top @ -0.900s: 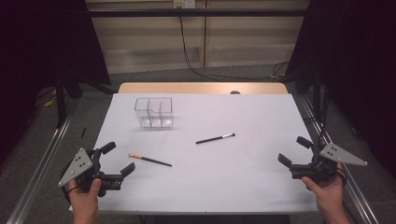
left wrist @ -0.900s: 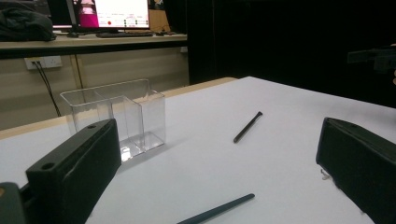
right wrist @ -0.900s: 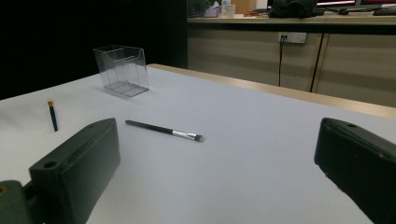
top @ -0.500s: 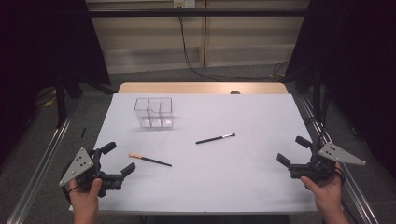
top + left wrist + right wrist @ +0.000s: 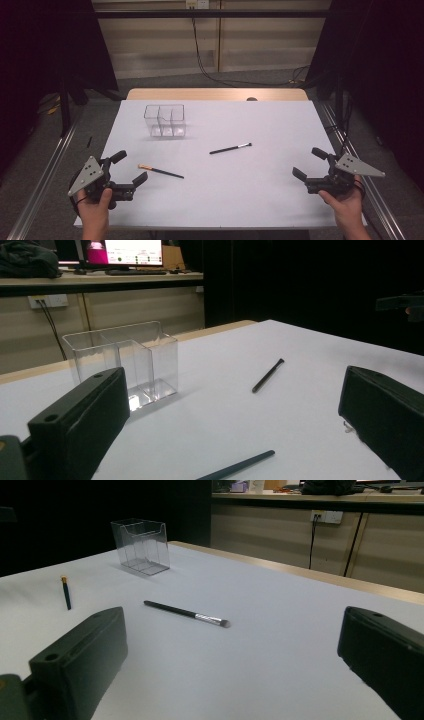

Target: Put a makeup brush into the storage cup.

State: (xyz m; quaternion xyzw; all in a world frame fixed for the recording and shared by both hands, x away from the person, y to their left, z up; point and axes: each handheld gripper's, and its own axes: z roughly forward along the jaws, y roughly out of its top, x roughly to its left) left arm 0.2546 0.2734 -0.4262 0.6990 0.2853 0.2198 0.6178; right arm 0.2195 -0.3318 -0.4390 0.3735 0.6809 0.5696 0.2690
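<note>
waiting: left gripper (image 5: 129,168) and right gripper (image 5: 306,163), both released and empty, rest at the desk's (image 5: 280,200) near corners.
brushes: orange-tipped brush (image 5: 160,171) near the left edge, black brush (image 5: 230,148) mid-desk.
organizer: clear organizer (image 5: 165,120) toward the far edge, likely their destination.

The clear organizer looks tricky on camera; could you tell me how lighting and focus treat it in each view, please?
High view: the clear organizer is faint, evenly lit, with a soft shadow on the white table. Left gripper view: it is sharp, with a bright glint at its base; the near claw is blurred. Right gripper view: it stands small against a dark background.
</note>
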